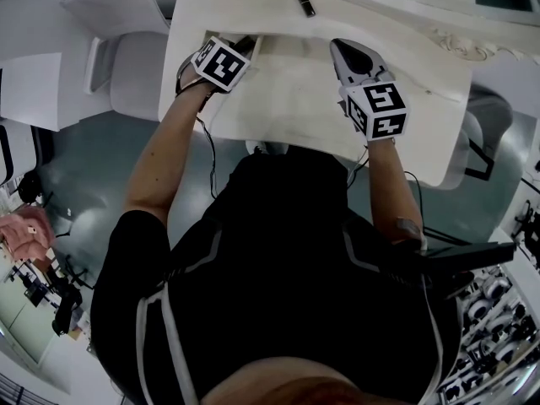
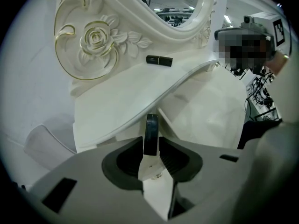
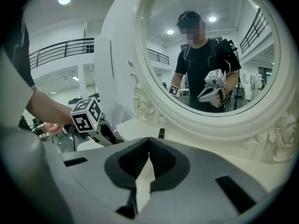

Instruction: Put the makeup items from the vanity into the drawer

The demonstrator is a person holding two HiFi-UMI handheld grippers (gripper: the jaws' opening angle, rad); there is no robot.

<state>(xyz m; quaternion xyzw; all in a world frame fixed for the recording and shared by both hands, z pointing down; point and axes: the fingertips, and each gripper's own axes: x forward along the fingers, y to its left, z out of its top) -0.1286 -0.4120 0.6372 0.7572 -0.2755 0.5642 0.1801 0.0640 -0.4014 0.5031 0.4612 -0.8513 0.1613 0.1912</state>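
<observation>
You have no text, brand, number or sign here that can be read. The cubes on your left gripper [image 1: 245,47] and right gripper [image 1: 339,47], both over the vanity [image 1: 422,74], carry only black-and-white square marker patterns, not letters or digits. The dark tube [image 2: 150,133] between your left jaws shows no print. The dark stick [image 1: 305,2] at the back of the vanity shows none that you could make out either.

Oval mirror [image 3: 205,55] — ornate white frame, carved rose [image 2: 96,38], white chair [image 1: 139,74], grey floor [image 1: 93,167]
</observation>
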